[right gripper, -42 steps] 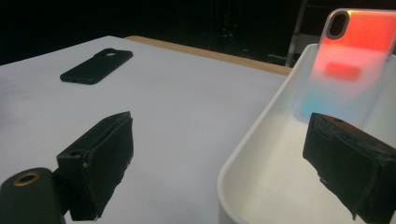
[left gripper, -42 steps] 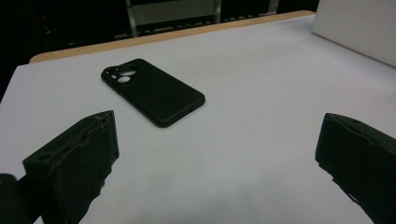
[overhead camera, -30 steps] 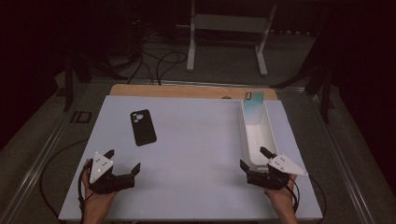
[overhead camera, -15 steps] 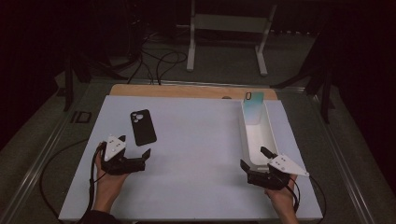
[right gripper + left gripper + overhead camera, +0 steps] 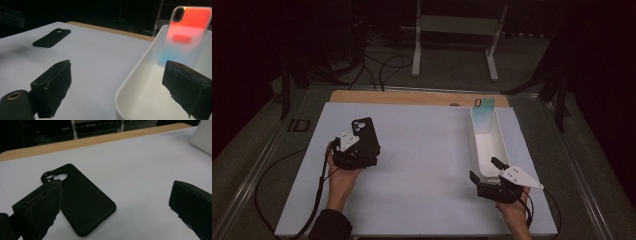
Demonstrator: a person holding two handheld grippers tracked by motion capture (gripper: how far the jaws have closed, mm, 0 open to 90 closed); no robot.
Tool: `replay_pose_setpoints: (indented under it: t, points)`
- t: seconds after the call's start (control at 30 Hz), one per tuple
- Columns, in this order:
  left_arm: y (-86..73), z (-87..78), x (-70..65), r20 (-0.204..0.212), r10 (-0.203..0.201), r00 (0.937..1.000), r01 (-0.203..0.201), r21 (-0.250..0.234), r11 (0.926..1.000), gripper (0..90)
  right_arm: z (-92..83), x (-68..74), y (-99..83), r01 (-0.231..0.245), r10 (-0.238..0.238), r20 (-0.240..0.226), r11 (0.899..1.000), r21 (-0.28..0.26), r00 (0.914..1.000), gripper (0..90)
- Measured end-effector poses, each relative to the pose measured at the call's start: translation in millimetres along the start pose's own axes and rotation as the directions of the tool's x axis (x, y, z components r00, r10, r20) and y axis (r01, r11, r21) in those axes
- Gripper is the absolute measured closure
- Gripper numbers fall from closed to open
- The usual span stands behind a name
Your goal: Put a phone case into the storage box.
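While our left gripper (image 5: 117, 207) hangs wide open over the black phone case (image 5: 82, 202) lying flat on the white table (image 5: 422, 170), nothing is gripped. Our right gripper (image 5: 120, 87), jaws wide, straddles the white tray's (image 5: 135, 85) near rim.

Phone case (image 5: 364, 134) lies left on table (image 5: 427, 165); tray (image 5: 486, 145) right.

table (image 5: 427, 150), white | black phone case (image 5: 82, 205) flat | white tray (image 5: 499, 150)
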State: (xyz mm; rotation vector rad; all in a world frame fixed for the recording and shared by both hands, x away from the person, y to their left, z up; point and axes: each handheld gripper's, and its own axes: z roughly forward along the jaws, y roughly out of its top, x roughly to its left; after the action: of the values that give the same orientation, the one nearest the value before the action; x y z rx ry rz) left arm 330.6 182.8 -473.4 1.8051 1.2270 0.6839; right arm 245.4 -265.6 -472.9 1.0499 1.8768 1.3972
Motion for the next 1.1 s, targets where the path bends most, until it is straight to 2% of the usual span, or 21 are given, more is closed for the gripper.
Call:
replay_pose_setpoints:
  t: [0.07, 0.2, 0.23, 0.3, 0.33, 0.37, 0.4, 0.43, 0.47, 0.5, 0.57, 0.63, 0.67, 0.83, 0.87, 0.93, 1.03, 1.1]
  points:
    - [-0.2, 9.9, 1.6, -0.014, -0.015, 0.9998, 0.015, 0.024, 0.9996, 0.0, -0.3, -0.1, 0.1, -0.001, 0.001, -0.002, 1.000, 0.002, 1.0000, 8.6]
    - [-0.5, 19.1, 3.1, -0.035, -0.031, 0.9989, 0.032, 0.039, 0.9987, 0.0, -0.5, 0.4, 0.6, -0.004, 0.004, -0.002, 1.000, -0.002, 1.0000, 8.6]
    - [-1.1, 27.7, 4.4, -0.060, -0.048, 0.9970, 0.052, 0.054, 0.9972, 0.0, -0.7, 0.4, 0.8, -0.005, 0.005, -0.003, 1.000, -0.004, 1.0000, 8.6]
    - [-1.4, 30.6, 5.2, -0.068, -0.054, 0.9962, 0.058, 0.063, 0.9963, 0.0, -0.8, 0.5, 0.9, -0.007, 0.007, -0.003, 1.000, -0.004, 1.0000, 8.6]
    - [-2.8, 38.4, 8.5, -0.072, -0.079, 0.9943, 0.085, 0.088, 0.9925, 0.0, -1.0, 0.2, 1.2, -0.003, 0.003, -0.001, 1.000, -0.007, 1.0000, 8.6]
    - [-2.8, 38.4, 8.5, -0.072, -0.079, 0.9943, 0.085, 0.088, 0.9925, 0.0, -1.1, 0.1, 1.3, -0.003, 0.003, -0.001, 1.000, -0.007, 1.0000, 8.6]
    - [-5.0, 46.2, 10.9, -0.096, -0.096, 0.9907, 0.107, 0.113, 0.9878, 0.0, -1.5, 0.0, 1.4, -0.003, 0.003, -0.001, 1.000, -0.007, 1.0000, 8.6]
    - [-5.0, 46.2, 10.9, -0.096, -0.096, 0.9907, 0.107, 0.113, 0.9878, 0.0, -1.6, 0.0, 1.5, -0.003, 0.003, -0.001, 1.000, -0.008, 1.0000, 8.6]
    - [-7.3, 53.0, 12.9, -0.105, -0.118, 0.9875, 0.131, 0.134, 0.9823, 0.0, -1.8, 0.1, 1.7, -0.004, 0.004, -0.001, 1.000, -0.008, 1.0000, 8.6]
    - [-7.3, 53.0, 12.9, -0.105, -0.118, 0.9875, 0.131, 0.134, 0.9823, 0.0, -1.8, 0.1, 1.7, -0.004, 0.004, -0.001, 1.000, -0.008, 1.0000, 8.6]
    - [-10.3, 61.3, 15.4, -0.124, -0.141, 0.9823, 0.160, 0.161, 0.9739, 0.0, -1.9, -0.2, 1.8, -0.008, 0.008, -0.001, 1.000, -0.011, 1.0000, 8.6]
    - [-10.8, 63.0, 16.0, -0.131, -0.140, 0.9814, 0.162, 0.169, 0.9723, 0.0, -1.9, -0.3, 1.9, -0.008, 0.008, -0.001, 1.000, -0.012, 1.0000, 8.6]
    - [-12.1, 67.7, 17.5, -0.140, -0.157, 0.9777, 0.181, 0.183, 0.9662, 0.0, -2.0, -0.3, 2.0, -0.009, 0.009, -0.001, 1.000, -0.012, 1.0000, 8.6]
    - [-13.1, 73.0, 18.4, -0.148, -0.166, 0.9748, 0.195, 0.202, 0.9599, 0.0, -2.0, 0.2, 2.3, -0.006, 0.006, 0.001, 1.000, -0.015, 1.0000, 8.6]
    - [-13.9, 77.9, 18.4, -0.164, -0.171, 0.9714, 0.205, 0.216, 0.9548, 0.0, -2.0, 0.2, 2.4, -0.006, 0.006, 0.001, 1.000, -0.015, 1.0000, 8.6]
    - [-14.1, 79.3, 18.6, -0.175, -0.172, 0.9694, 0.209, 0.220, 0.9528, 0.0, -2.1, 0.2, 2.5, -0.006, 0.006, 0.001, 1.000, -0.018, 1.0000, 8.6]
    - [-17.0, 83.9, 21.5, -0.196, -0.186, 0.9629, 0.231, 0.245, 0.9414, 0.0, -2.5, -0.3, 2.6, -0.006, 0.006, 0.003, 1.000, -0.020, 1.0000, 8.6]
    - [-17.4, 84.2, 22.0, -0.191, -0.192, 0.9627, 0.236, 0.248, 0.9396, 0.0, -2.5, -0.4, 2.6, -0.007, 0.007, 0.003, 1.000, -0.021, 1.0000, 8.6]
